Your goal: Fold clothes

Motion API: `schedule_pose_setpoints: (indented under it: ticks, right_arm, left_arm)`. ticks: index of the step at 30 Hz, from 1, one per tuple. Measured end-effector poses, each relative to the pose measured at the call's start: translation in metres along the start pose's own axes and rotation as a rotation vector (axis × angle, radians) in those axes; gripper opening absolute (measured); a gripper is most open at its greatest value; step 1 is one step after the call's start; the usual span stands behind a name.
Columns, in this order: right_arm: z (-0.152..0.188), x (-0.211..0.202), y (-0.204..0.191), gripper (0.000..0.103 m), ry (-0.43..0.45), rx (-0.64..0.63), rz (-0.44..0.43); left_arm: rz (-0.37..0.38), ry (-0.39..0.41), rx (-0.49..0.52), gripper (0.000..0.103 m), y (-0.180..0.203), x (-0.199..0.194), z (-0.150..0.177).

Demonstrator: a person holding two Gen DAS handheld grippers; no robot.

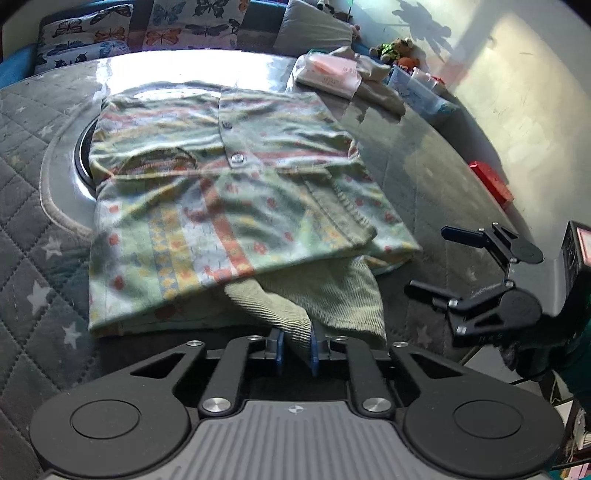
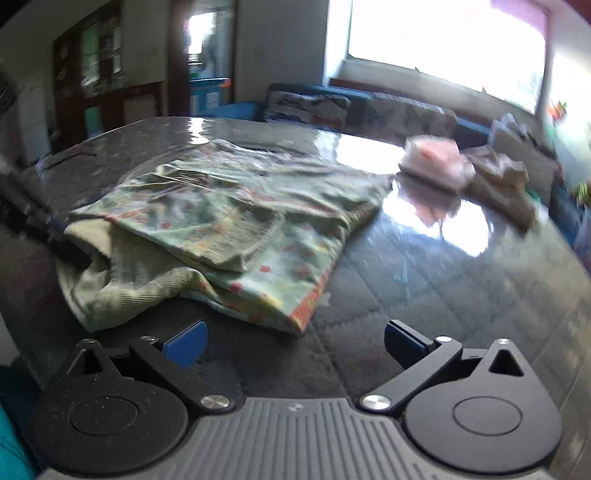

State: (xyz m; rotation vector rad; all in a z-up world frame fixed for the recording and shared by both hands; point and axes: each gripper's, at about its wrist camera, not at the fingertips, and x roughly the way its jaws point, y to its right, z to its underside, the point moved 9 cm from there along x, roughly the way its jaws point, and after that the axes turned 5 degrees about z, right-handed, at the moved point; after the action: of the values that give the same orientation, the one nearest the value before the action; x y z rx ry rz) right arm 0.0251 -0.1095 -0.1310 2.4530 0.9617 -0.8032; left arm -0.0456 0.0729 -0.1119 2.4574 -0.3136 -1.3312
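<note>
bright window (image 2: 443, 44) | butterfly cushions (image 1: 110, 29) | dark wooden cabinet (image 2: 92, 66)

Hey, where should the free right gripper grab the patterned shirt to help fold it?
Take the near right corner of the patterned shirt, where the orange-trimmed hem lies loose on the quilted cover. Come in low from the front edge. The right gripper is open just before that corner, while the left gripper already pinches the ribbed green cuff.

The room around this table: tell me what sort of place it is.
Most likely a home living room. Butterfly cushions sit on a blue sofa behind the padded table, soft toys sit by the wall, and a dark wooden cabinet stands near a doorway.
</note>
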Motion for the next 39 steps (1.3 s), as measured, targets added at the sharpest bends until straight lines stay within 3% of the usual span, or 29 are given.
schedule_pose_setpoints:
  ticks: [6,12,17,19,21,24,25,26,27,32,39]
  right_arm:
    - [-0.015,-0.003,-0.025,0.103,0.039,-0.171,-0.031]
    - [-0.027,0.006,-0.056,0.092,0.075,-0.3,-0.085]
    - [-0.044,0.021,-0.071,0.065,0.074,-0.308,-0.148]
    - [-0.049,0.027,-0.075,0.044,0.056,-0.294,-0.183]
    - [-0.054,0.031,-0.075,0.032,0.034,-0.26,-0.218]
    - [-0.063,0.034,-0.071,0.023,0.01,-0.211,-0.242]
    - [-0.066,0.035,-0.068,0.02,-0.005,-0.176,-0.262]
    - [-0.068,0.035,-0.066,0.019,-0.011,-0.152,-0.276]
    - [-0.071,0.035,-0.064,0.019,-0.014,-0.139,-0.278]
    - [-0.08,0.034,-0.059,0.018,-0.019,-0.095,-0.275]
    - [-0.091,0.036,-0.052,0.018,-0.027,-0.06,-0.259]
  left_arm:
    - [0.042,0.046,-0.012,0.013,-0.001,-0.014,-0.03]
    - [0.075,0.056,-0.019,0.013,-0.003,-0.015,-0.058]
    - [0.089,0.044,-0.02,0.013,-0.008,-0.01,-0.069]
    - [0.091,0.041,-0.012,0.014,-0.009,-0.009,-0.07]
    - [0.095,0.048,0.007,0.017,-0.01,-0.013,-0.066]
    - [0.103,0.076,0.044,0.029,-0.011,-0.024,-0.057]
    - [0.088,0.095,0.056,0.035,-0.013,-0.029,-0.054]
    - [0.071,0.115,0.068,0.052,-0.015,-0.034,-0.05]
    - [0.055,0.134,0.081,0.062,-0.017,-0.04,-0.047]
    - [-0.04,0.191,0.155,0.066,-0.028,-0.056,-0.031]
    - [-0.197,0.203,0.354,0.071,-0.032,-0.042,-0.019]
